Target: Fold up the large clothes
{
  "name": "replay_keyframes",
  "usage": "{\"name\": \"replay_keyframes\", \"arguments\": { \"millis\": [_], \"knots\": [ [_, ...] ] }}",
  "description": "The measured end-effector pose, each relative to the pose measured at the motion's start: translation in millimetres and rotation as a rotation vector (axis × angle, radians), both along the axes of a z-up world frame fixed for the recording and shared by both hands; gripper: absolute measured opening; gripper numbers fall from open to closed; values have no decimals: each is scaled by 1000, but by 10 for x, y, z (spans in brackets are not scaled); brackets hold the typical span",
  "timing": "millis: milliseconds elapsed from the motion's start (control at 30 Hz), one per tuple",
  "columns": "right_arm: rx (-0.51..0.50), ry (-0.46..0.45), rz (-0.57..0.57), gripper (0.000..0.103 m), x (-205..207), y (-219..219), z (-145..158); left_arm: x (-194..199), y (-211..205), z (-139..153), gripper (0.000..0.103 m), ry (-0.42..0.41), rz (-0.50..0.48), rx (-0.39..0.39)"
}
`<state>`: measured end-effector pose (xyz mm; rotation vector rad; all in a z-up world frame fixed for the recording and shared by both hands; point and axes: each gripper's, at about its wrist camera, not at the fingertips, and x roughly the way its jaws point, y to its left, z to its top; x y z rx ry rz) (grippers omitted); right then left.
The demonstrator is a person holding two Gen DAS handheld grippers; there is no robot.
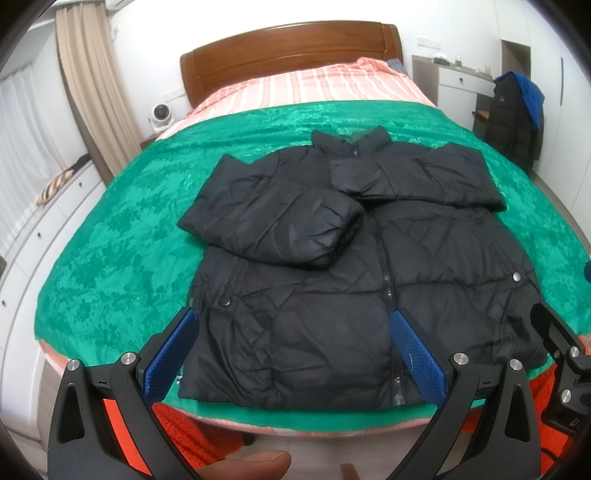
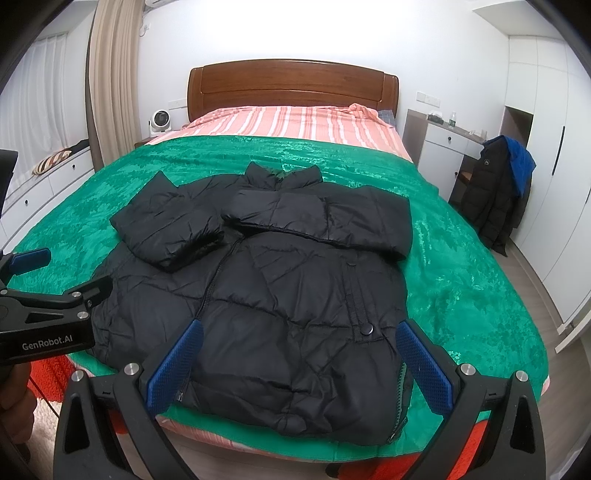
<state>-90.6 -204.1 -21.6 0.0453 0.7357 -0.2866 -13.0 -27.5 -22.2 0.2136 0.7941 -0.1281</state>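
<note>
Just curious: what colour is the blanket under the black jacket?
Bright green blanket, clearest in the right wrist view.

- Dark wooden headboard [image 2: 293,86] against white wall [image 2: 280,31].
- Beige curtain [image 2: 112,79] at left, beside sheer-curtained window [image 2: 33,85].
- White drawer cabinet [image 2: 441,153] at right, beside tall white wardrobe [image 2: 550,155].
- Grey wood-plank floor [image 2: 576,373].

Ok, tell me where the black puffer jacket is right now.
The black puffer jacket lies flat on the green blanket, centred in both wrist views, hem at the bed's near edge, collar toward the wooden headboard.
</note>
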Motion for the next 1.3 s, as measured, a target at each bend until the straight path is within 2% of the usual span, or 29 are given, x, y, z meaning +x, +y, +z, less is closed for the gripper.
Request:
{"name": "replay_keyframes", "arguments": {
  "millis": [433, 533, 600, 667, 700, 733, 800, 867, 1000, 1033, 1067, 1100, 1133, 1167, 1200, 1300],
  "knots": [
    [1, 1, 4, 102, 2, -2, -12, 14, 24, -50, 103, 10, -8, 12],
    [11, -4, 2, 102, -38, -146, -30, 158, 210, -122, 103, 45, 15, 7],
    [66, -4, -63, 102, -112, -479, -66, 331, 469, -236, 103, 91, 73, -10],
    [167, -2, -166, 102, -242, -992, -191, 560, 907, -452, 103, 174, 158, -66],
    [204, 8, -204, 103, -286, -1174, -267, 670, 1146, -589, 103, 220, 202, -94],
    [255, 59, -251, 103, -337, -1427, -432, 733, 1279, -683, 102, 252, 217, -115],
    [326, 136, -254, 103, -365, -1626, -672, 869, 1526, -927, 102, 340, 220, -166],
    [410, 207, -209, 103, -369, -1682, -965, 970, 1665, -1152, 102, 423, 199, -214],
    [583, 256, -109, 103, -253, -1564, -1319, 991, 1574, -1356, 102, 450, 105, -203],
    [595, 261, -86, 102, -219, -1532, -1352, 964, 1521, -1369, 95, 440, 73, -202],
    [601, 271, -63, 100, -161, -1493, -1396, 940, 1472, -1365, 84, 436, 46, -206],
    [603, 279, -57, 74, -122, -1476, -1406, 928, 1448, -1371, 56, 441, 22, -220],
    [611, 285, -34, 55, -73, -1455, -1399, 897, 1408, -1350, 39, 446, 1, -231],
    [606, 287, -21, 38, -54, -1442, -1367, 880, 1391, -1311, 33, 437, 5, -219],
    [588, 281, -14, 30, -37, -1437, -1319, 857, 1370, -1261, 23, 430, 0, -214],
    [499, 265, 20, 23, -143, -1353, -1049, 707, 1387, -1103, 19, 420, -18, -227]
  ]
}}
